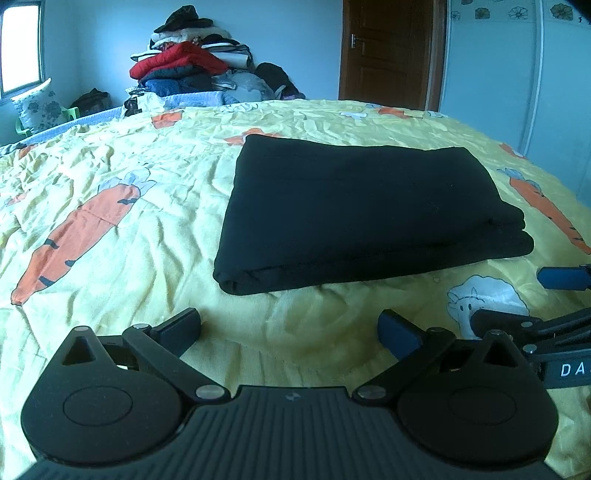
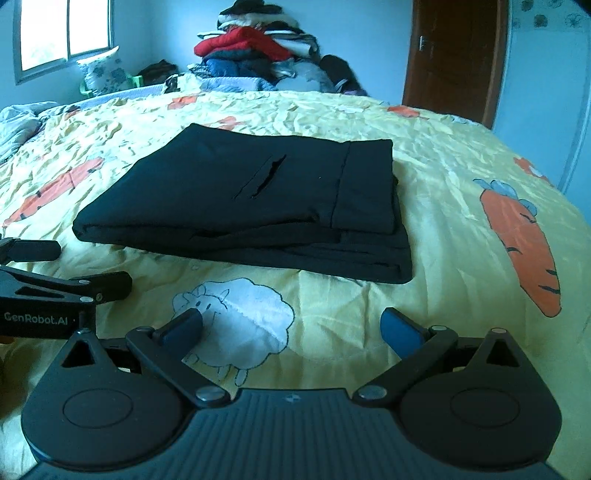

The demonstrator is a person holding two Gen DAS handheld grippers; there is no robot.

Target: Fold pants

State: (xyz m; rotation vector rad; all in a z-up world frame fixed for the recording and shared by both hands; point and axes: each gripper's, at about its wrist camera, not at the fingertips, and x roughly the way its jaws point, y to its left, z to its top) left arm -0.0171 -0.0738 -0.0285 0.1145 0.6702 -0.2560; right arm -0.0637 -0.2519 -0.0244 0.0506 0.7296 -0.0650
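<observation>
The black pants (image 1: pixel 354 210) lie folded in a flat rectangle on the yellow carrot-print bedspread (image 1: pixel 110 177). In the right wrist view the pants (image 2: pixel 258 206) show a pocket slit on top and stacked layers at the near edge. My left gripper (image 1: pixel 290 328) is open and empty, a little short of the pants' near edge. My right gripper (image 2: pixel 291 326) is open and empty, also short of the pants, over a white sheep print (image 2: pixel 236 314). Each gripper shows at the side of the other's view: the right one (image 1: pixel 554 295), the left one (image 2: pixel 55 269).
A tall pile of clothes (image 1: pixel 192 62) stands at the far side of the bed. A brown door (image 1: pixel 388 51) is at the back right, a window (image 2: pixel 62 33) and a floral pillow (image 1: pixel 38 107) at the back left.
</observation>
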